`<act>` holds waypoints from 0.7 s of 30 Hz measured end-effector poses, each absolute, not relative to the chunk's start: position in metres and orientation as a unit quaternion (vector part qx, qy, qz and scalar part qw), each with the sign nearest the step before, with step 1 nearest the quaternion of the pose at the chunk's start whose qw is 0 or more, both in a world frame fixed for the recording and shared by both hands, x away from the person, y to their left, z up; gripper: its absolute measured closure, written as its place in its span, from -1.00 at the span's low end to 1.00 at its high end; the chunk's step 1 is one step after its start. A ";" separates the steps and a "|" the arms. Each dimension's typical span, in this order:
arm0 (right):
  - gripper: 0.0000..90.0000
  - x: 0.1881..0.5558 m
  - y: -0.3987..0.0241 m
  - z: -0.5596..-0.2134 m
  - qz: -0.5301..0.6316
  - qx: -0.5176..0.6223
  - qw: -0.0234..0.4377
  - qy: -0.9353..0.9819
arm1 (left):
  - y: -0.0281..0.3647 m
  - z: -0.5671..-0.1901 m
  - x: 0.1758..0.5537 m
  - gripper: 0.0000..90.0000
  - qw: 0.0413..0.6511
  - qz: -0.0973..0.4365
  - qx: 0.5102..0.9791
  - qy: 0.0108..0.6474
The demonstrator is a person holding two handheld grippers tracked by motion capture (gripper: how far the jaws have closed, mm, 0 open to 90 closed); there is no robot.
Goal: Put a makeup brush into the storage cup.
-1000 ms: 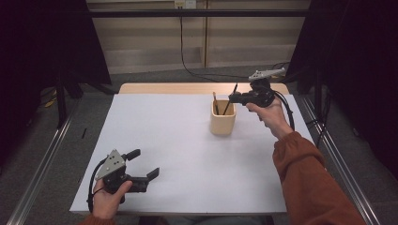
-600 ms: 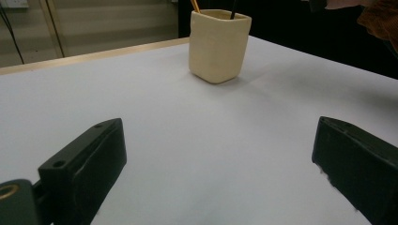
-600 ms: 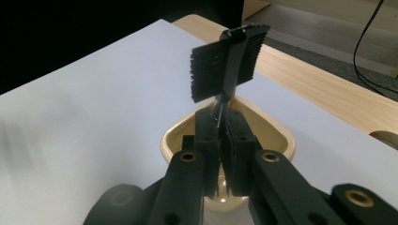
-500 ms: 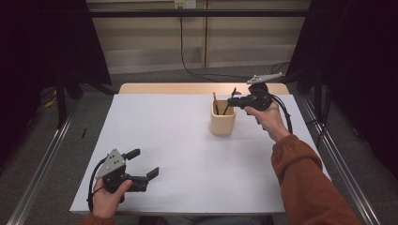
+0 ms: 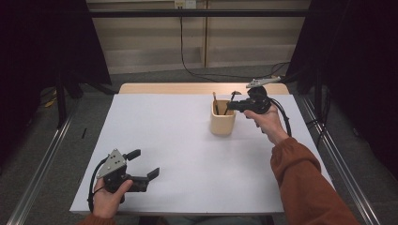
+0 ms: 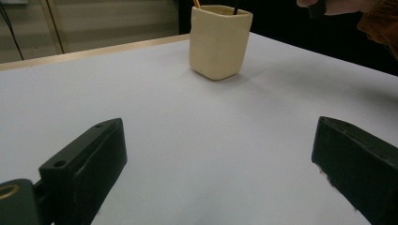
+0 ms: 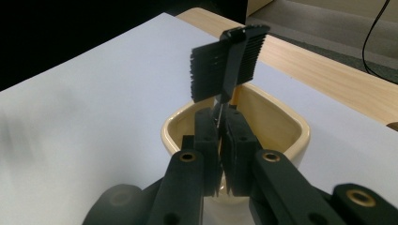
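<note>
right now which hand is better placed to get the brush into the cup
Right. The right gripper already pinches the brush just above the cup; the left gripper rests open at the table's near edge.

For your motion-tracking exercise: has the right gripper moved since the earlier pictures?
Yes, slightly: the right gripper, shut on the black brush, has shifted a little leftward, closer over the cup.

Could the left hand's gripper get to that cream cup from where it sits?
Probably yes: only bare white table lies between the open left gripper and the cream cup, though the right gripper is at its rim.
</note>
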State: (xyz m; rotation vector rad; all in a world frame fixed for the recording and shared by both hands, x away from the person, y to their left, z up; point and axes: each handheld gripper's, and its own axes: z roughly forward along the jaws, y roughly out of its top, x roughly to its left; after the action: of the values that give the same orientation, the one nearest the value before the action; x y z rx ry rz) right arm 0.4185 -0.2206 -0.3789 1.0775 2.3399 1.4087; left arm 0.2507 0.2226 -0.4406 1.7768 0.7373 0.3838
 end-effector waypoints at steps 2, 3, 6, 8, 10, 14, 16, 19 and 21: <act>0.88 0.418 -0.222 -0.380 0.480 0.366 0.102 0.791 | 0.222 -0.441 0.251 -0.92 0.556 0.163 0.752 0.312; 0.87 0.418 -0.223 -0.380 0.482 0.367 0.102 0.789 | 0.222 -0.441 0.251 -0.92 0.555 0.163 0.754 0.312; 0.78 0.417 -0.222 -0.381 0.487 0.367 0.103 0.786 | 0.222 -0.441 0.251 -0.92 0.554 0.163 0.755 0.311; 0.79 0.417 -0.222 -0.382 0.488 0.365 0.103 0.786 | 0.222 -0.441 0.251 -0.92 0.555 0.163 0.754 0.312; 0.74 0.417 -0.222 -0.383 0.488 0.367 0.102 0.785 | 0.223 -0.441 0.250 -0.92 0.555 0.163 0.754 0.313; 0.67 0.416 -0.222 -0.385 0.490 0.368 0.104 0.783 | 0.222 -0.440 0.251 -0.92 0.555 0.164 0.754 0.311; 0.56 0.415 -0.223 -0.386 0.494 0.365 0.108 0.781 | 0.222 -0.440 0.251 -0.92 0.557 0.165 0.752 0.312; 0.42 0.414 -0.222 -0.386 0.496 0.363 0.111 0.780 | 0.222 -0.440 0.252 -0.92 0.558 0.163 0.752 0.312; 0.26 0.414 -0.222 -0.386 0.497 0.364 0.116 0.779 | 0.223 -0.439 0.253 -0.92 0.559 0.166 0.748 0.317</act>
State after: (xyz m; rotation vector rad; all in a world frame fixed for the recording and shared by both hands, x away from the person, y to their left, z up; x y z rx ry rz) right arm 0.4138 -0.2216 -0.3861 1.0667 2.2819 1.4549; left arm 0.2533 0.2227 -0.4393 1.7641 0.7475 0.3906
